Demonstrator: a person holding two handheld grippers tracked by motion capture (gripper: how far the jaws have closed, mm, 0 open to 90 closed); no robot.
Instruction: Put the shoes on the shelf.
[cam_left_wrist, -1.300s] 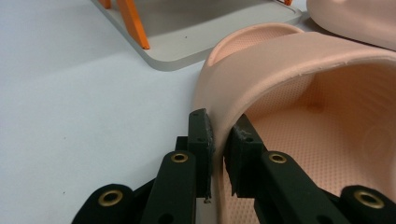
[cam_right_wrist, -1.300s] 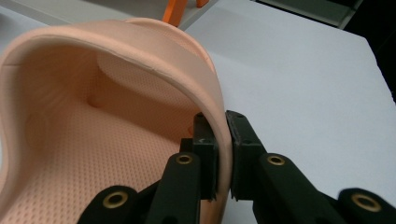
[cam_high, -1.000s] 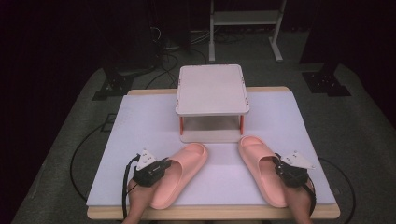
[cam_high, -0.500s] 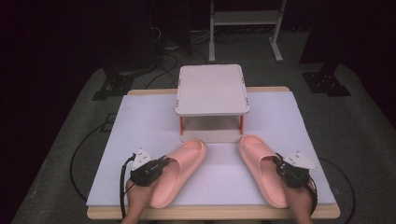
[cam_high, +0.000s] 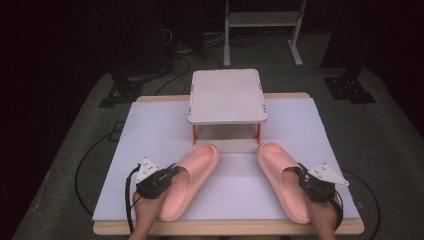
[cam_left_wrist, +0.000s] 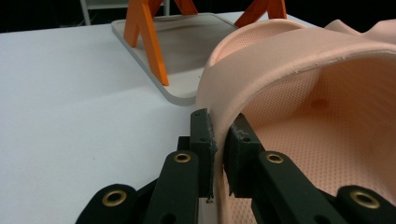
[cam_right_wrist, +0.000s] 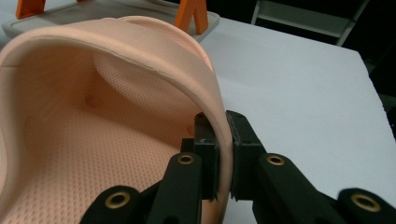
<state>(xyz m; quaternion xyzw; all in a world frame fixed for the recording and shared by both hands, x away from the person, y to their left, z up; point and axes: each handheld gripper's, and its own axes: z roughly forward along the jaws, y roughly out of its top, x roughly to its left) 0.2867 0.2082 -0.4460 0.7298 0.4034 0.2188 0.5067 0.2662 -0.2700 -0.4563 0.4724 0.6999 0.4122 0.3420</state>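
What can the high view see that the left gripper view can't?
High view alone: both pink slippers, the left slipper and the right slipper, the right gripper, and the flat top of the small shelf. Left gripper view alone: the black pads pinching the slipper's strap edge, and the dotted insole. Both: the left slipper, the shelf's orange legs and the white table cover.

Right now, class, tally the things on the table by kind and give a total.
Pink slippers: 2, the left slipper and the right slipper
Small rack with orange legs: 1
Hand-held grippers: 2, the left hand-held gripper and the right hand-held gripper, each clamped on a slipper's side wall
Total: 5
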